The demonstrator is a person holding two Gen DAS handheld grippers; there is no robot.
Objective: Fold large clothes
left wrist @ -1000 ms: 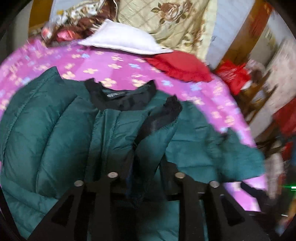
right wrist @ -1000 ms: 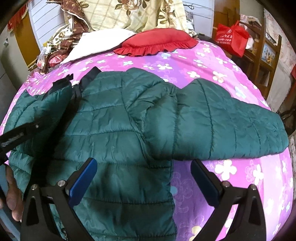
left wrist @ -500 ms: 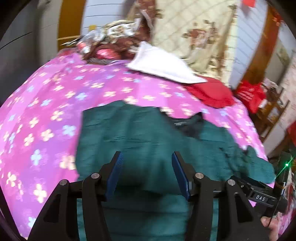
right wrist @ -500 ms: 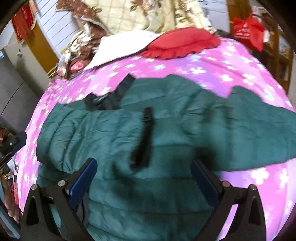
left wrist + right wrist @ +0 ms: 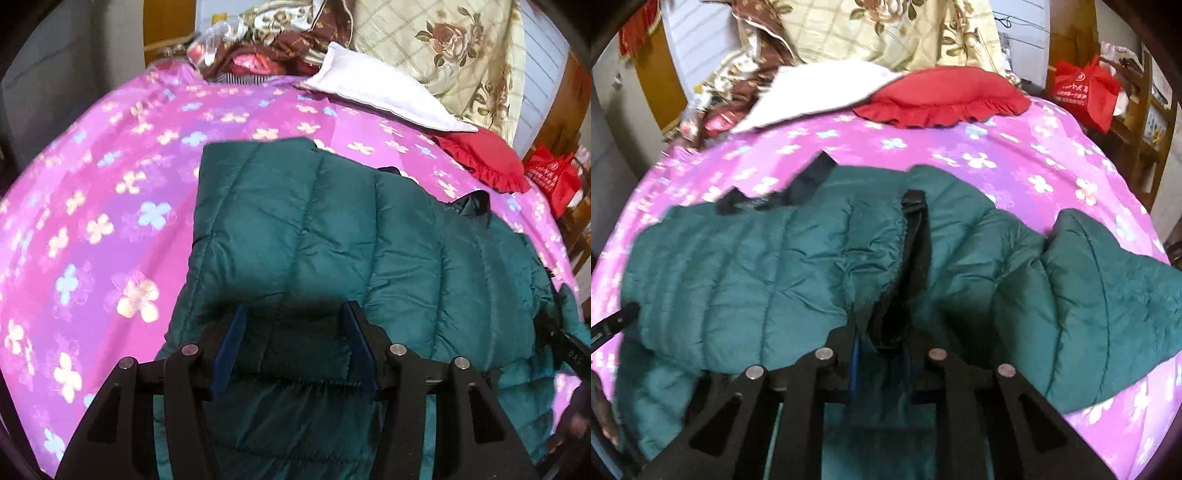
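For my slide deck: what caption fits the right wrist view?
Right gripper shut on green jacket front edge, above the floral purple bedspread.

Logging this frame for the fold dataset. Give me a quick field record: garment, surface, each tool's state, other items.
garment: green puffer jacket, spread out, left sleeve folded across the body
surface: pink floral bedsheet
left tool: open, above the folded sleeve, gripping nothing
right tool: shut on the jacket's front edge by the black zipper strip
right sleeve: extended, not yet folded
other items: white pillow, red cushion, red bag
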